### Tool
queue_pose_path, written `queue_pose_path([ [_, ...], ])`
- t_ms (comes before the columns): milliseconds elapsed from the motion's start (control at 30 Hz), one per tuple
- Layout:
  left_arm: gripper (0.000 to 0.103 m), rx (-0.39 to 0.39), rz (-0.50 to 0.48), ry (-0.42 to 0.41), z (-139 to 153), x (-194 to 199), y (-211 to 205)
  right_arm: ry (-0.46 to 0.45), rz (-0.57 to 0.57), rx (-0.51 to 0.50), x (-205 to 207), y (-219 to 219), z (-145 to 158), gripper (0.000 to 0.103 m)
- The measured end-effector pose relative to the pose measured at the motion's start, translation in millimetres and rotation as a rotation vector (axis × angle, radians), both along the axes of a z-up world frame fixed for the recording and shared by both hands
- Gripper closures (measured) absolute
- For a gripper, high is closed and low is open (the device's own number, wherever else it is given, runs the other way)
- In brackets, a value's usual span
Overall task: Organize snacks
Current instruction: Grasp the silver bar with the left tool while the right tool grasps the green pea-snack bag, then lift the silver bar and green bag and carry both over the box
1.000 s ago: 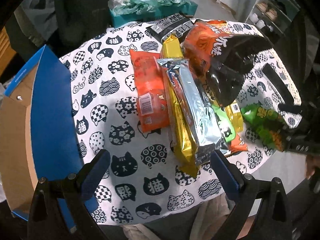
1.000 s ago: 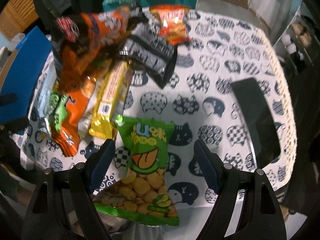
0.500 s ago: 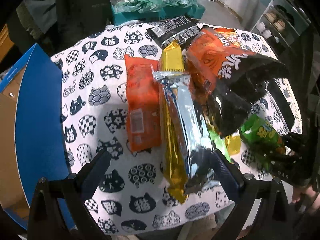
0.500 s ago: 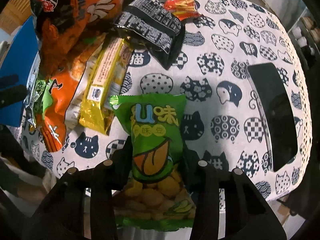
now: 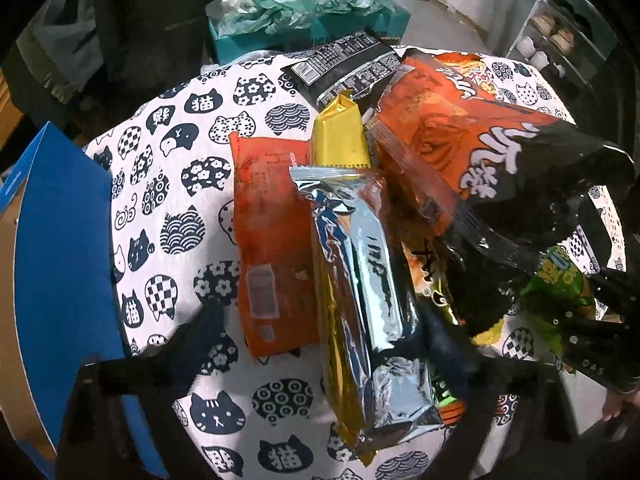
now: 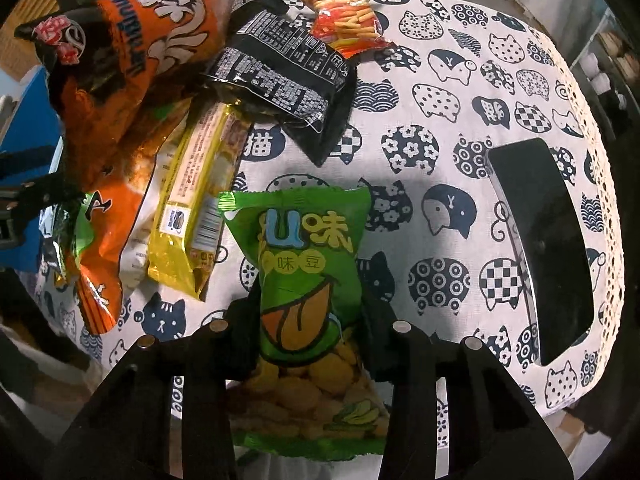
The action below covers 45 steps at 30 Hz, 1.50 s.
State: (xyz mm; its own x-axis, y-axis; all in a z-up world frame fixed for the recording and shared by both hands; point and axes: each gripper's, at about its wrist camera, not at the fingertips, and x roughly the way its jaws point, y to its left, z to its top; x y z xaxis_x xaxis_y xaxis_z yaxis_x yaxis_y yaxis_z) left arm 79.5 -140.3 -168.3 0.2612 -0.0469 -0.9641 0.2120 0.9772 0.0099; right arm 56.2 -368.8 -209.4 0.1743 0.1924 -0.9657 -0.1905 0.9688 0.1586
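In the right wrist view my right gripper [image 6: 310, 320] is shut on a green bean-snack bag [image 6: 308, 248], with the pads squeezing its middle. The same bag [image 5: 556, 280] shows at the right edge of the left wrist view. My left gripper [image 5: 320, 340] hangs low over the snack pile, blurred, and its jaws are closing. A silver foil packet [image 5: 360, 280] on a gold packet [image 5: 340, 148] and an orange flat packet [image 5: 272, 240] lie between its fingers. The pads stand apart from them.
A big orange-and-black chip bag [image 5: 480, 152], a black packet [image 6: 280, 76] and a red stick-snack bag [image 6: 344, 16] lie on the cat-print tablecloth [image 6: 440, 80]. A black phone [image 6: 544, 240] rests at the right. A blue box [image 5: 60, 280] stands left, a teal box [image 5: 308, 8] behind.
The right gripper came down and shut on the green bag. The left gripper sank closer to the pile, over the silver and orange packets, and its jaws have narrowed.
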Motion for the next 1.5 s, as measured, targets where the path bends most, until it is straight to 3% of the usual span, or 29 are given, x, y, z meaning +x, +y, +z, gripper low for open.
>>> queue_pose_path([
  [100, 0.052, -0.047, -0.006, 0.029, -4, 2, 3, -0.002, 0.003, 0.0, 1, -1, -2, 0.064],
  [200, 0.072, -0.113, -0.001, 0.043, -3, 1, 7, -0.019, 0.01, -0.005, 3, 3, 2, 0.064],
  [500, 0.075, -0.101, -0.037, -0.006, 5, -8, 10, -0.092, 0.005, -0.026, 5, 10, 33, 0.064],
  [733, 0.076, -0.139, -0.05, -0.031, 16, -19, 18, -0.115, -0.013, -0.026, 1, 13, 51, 0.064],
  [933, 0.077, -0.166, -0.056, -0.048, 22, -21, 23, -0.119, -0.005, -0.034, -11, 25, 51, 0.064],
  [1500, 0.077, -0.09, -0.076, -0.2, 67, -37, 43, -0.258, -0.03, -0.089, -8, 30, 115, 0.064],
])
